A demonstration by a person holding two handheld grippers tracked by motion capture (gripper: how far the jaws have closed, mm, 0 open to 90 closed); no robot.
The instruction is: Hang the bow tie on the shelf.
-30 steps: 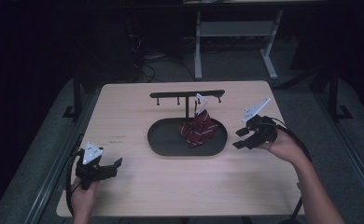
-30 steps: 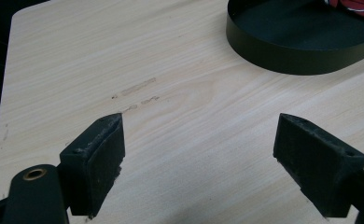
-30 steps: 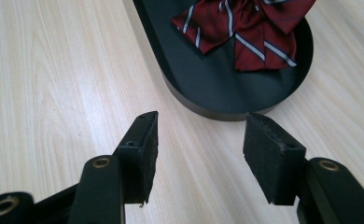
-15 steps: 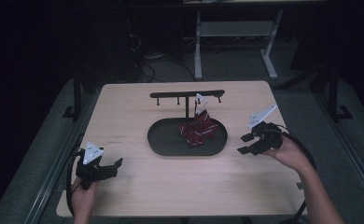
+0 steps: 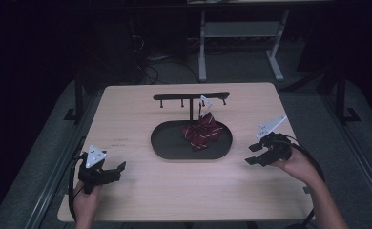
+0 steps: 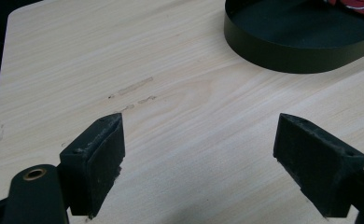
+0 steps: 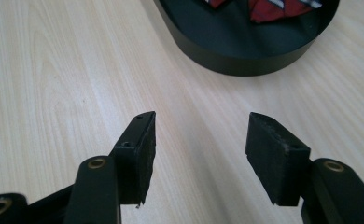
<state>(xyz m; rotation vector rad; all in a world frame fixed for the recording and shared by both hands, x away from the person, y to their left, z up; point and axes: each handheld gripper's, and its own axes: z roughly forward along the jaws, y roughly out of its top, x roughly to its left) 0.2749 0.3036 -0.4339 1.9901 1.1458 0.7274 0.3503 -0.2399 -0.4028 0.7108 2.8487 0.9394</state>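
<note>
A black oval tray [image 5: 165, 148] lies at the middle of the light wooden table [image 5: 141, 191], with a crumpled red striped cloth [image 5: 202, 132] in it. Behind it stands a black T-shaped rack [image 5: 191, 97] with small hooks; a white tag [image 5: 206, 102] hangs there above the cloth. My left gripper [image 5: 111, 171] rests open near the table's front left corner, nothing between its jaws. My right gripper [image 5: 254, 154] hovers open just right of the tray. The tray wall [image 6: 292, 58] and cloth [image 6: 357, 4] show in the left gripper view, the tray [image 7: 245, 58] and cloth [image 7: 264, 9] in the right gripper view.
Faint scuff marks [image 6: 136, 86] lie on the tabletop ahead of the left gripper. A white-legged stand [image 5: 203, 47] and cables sit on the dark floor behind the table. Metal rails run along both sides of the table.
My right gripper has come down and toward the front, away from the rack, to a spot low beside the tray's right end. The left gripper has stayed still.
</note>
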